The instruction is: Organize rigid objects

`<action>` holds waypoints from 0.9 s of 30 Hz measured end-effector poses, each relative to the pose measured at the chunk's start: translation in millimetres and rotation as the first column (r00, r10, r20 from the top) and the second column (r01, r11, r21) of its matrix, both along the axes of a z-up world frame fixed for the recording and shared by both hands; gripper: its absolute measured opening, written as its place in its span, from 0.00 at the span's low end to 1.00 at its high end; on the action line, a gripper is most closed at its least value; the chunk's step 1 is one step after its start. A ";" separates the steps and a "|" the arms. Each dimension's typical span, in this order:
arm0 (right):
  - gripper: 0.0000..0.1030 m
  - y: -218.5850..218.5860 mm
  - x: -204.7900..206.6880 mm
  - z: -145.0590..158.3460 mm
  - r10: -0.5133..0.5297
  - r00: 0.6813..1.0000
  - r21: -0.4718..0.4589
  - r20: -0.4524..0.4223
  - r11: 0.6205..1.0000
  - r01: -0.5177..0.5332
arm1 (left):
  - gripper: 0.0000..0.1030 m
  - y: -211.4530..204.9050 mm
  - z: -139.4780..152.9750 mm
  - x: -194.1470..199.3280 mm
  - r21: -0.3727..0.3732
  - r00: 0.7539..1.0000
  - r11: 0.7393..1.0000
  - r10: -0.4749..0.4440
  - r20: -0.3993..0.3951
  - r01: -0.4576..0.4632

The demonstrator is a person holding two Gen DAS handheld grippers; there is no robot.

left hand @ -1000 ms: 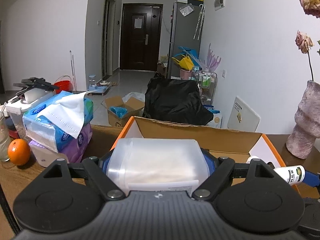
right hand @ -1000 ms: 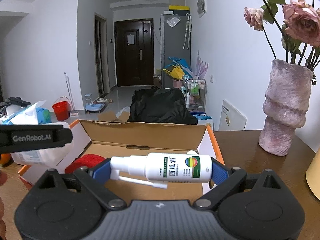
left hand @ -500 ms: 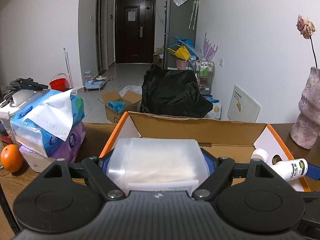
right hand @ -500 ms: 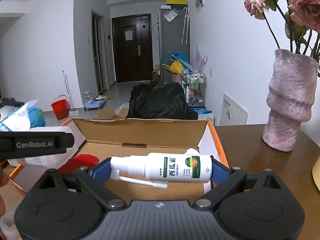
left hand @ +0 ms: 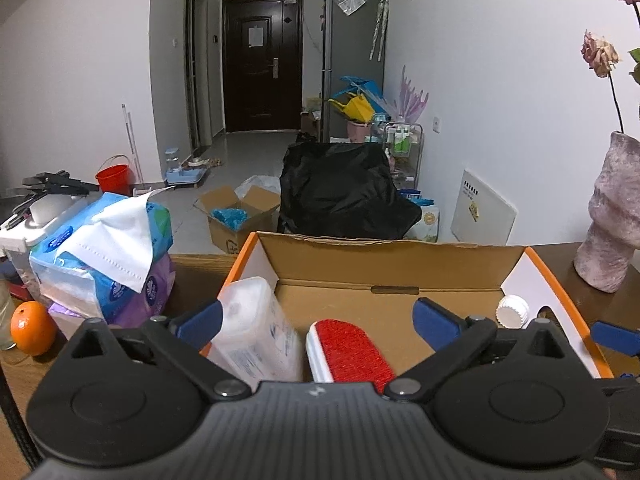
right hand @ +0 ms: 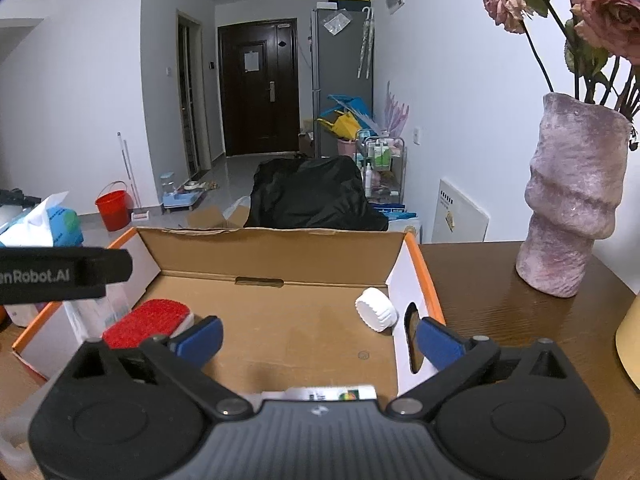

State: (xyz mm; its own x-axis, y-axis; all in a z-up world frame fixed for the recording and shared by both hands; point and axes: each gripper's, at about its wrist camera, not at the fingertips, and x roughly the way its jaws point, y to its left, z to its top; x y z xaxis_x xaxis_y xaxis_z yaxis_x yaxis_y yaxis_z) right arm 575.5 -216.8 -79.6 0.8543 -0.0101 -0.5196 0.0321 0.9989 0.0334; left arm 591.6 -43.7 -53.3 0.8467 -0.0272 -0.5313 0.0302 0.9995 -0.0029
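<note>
- While the left gripper (left hand: 316, 318) has just spread its blue-padded jaws wide, the translucent white plastic container (left hand: 256, 330) stands free in the left end of the orange-edged cardboard box (left hand: 392, 268), touching the left pad.
- Beside the container lies a red-bristled white brush (left hand: 348, 350).
- Near the box's right wall lies a ribbed white round cap (right hand: 376, 309).
- Jaws just opened and empty, the right gripper (right hand: 318, 336) hovers over the box floor; the white spray bottle (right hand: 332, 393) shows just beneath its body.
</note>
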 end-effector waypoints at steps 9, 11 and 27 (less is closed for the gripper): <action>1.00 0.0 -2.4 2.8 0.003 1.000 -0.003 0.009 1.000 -0.003 | 1.00 -0.5 3.1 -5.7 -0.006 1.000 1.000 0.003 0.009 -0.003; 1.00 0.7 -3.6 3.7 0.005 1.000 -0.003 0.013 1.000 -0.005 | 1.00 -0.5 3.8 -7.4 -0.006 1.000 1.000 0.005 0.012 -0.005; 1.00 2.6 -26.0 11.2 0.019 0.999 -0.009 0.038 1.000 -0.019 | 1.00 6.7 12.8 -34.3 -0.003 0.999 1.000 0.014 0.049 -0.014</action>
